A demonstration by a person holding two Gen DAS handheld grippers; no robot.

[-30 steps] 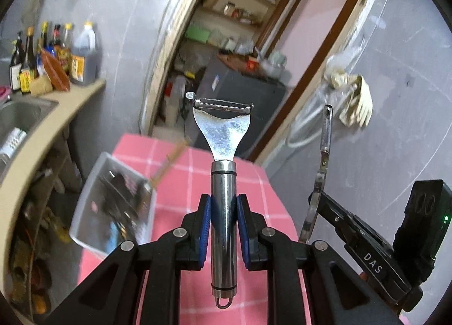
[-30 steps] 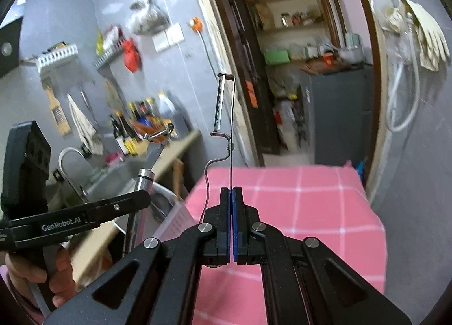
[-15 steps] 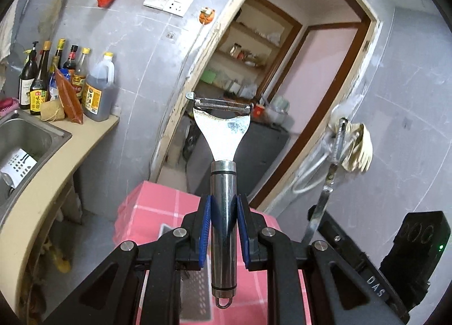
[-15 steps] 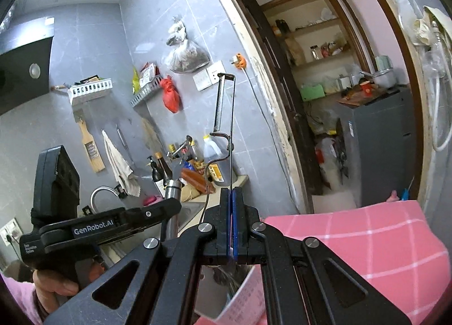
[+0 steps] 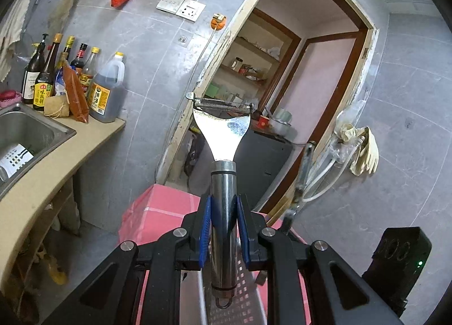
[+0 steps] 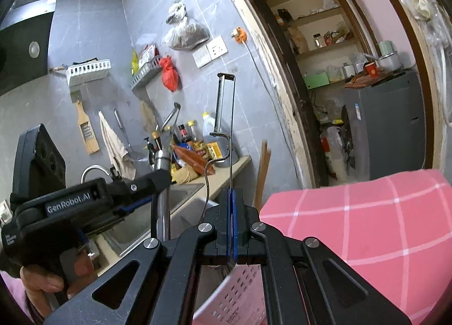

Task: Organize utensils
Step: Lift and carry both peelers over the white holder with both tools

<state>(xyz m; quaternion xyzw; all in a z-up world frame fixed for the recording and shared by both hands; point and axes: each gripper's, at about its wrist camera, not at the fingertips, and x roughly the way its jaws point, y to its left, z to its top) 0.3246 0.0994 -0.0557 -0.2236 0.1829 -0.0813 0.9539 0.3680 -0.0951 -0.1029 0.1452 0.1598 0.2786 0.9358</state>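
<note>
My left gripper (image 5: 223, 229) is shut on the round steel handle of a wide Y-shaped peeler (image 5: 223, 127), held upright with its blade on top. My right gripper (image 6: 231, 212) is shut on a thin wire-frame peeler (image 6: 224, 104), also upright. The left gripper (image 6: 135, 186) with its peeler shows at the left of the right wrist view. The wire peeler (image 5: 302, 172) shows blurred at the right of the left wrist view. A perforated plastic basket (image 5: 245, 291) lies under both grippers on the pink checked tablecloth (image 6: 367, 226); its rim (image 6: 234, 296) shows in the right wrist view.
A counter with a steel sink (image 5: 25, 133) and several sauce bottles (image 5: 70, 79) runs along the left. An open doorway (image 5: 271, 93) with shelves and a dark cabinet is ahead. Gloves and hoses (image 5: 358, 150) hang on the right wall.
Both grippers have tilted and lifted upward with their peelers. The basket and tablecloth have dropped toward the bottom of both views, and more wall and doorway shows.
</note>
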